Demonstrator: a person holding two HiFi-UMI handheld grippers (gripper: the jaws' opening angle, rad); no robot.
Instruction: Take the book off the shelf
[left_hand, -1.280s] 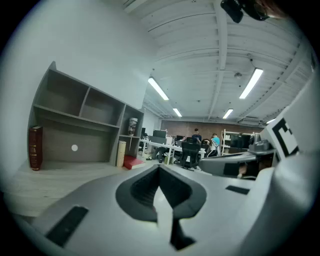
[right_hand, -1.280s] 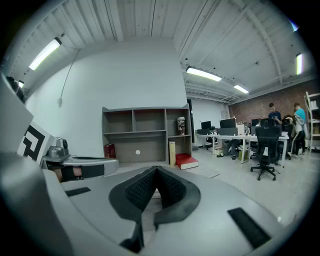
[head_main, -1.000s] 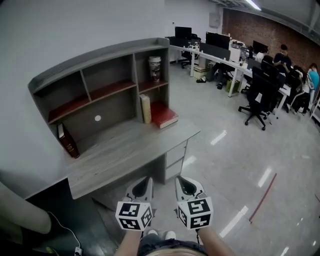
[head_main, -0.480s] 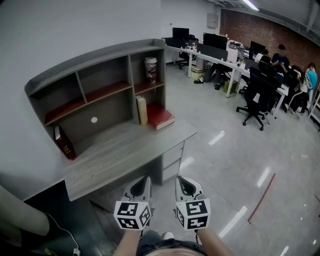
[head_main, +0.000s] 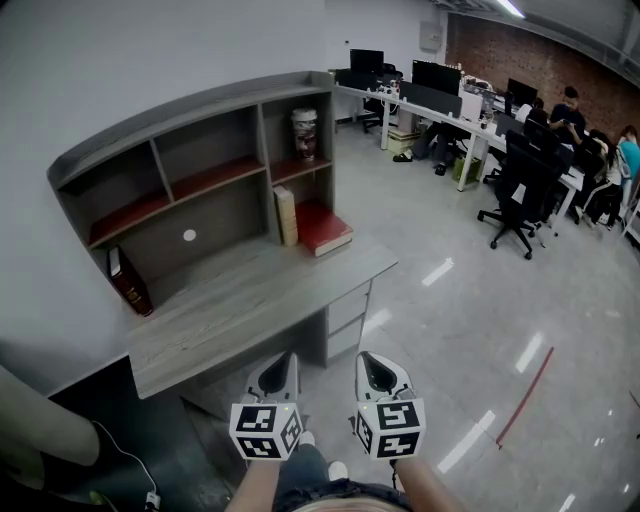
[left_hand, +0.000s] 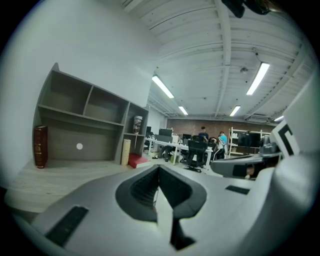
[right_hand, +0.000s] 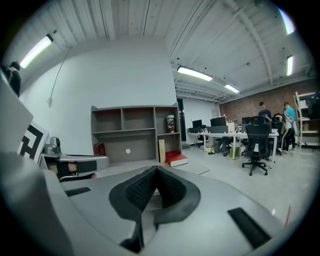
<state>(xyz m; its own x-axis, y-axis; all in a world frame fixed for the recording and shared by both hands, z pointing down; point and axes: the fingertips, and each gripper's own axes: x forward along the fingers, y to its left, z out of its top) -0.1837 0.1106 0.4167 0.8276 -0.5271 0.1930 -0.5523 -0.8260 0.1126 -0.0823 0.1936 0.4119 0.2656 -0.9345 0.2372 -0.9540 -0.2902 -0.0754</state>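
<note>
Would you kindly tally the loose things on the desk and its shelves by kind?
Books: 3 (dark red book leaning, beige book upright, red book lying flat)
Patterned container: 1
Total: 4

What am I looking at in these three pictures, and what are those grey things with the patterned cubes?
There is no robot here: a person holds a two-jaw tool in each hand. The head view comes from a camera on the person's head, looking down at the left tool and the right tool; the cubes with square markers are part of them. The other two views come from a camera riding on each tool. Both tools are shut and empty, short of the grey desk. On the desk, under the shelf unit, a dark red book stands at the left end, a beige book stands upright, and a red book lies flat beside it. A cup sits on the shelf above.
</note>
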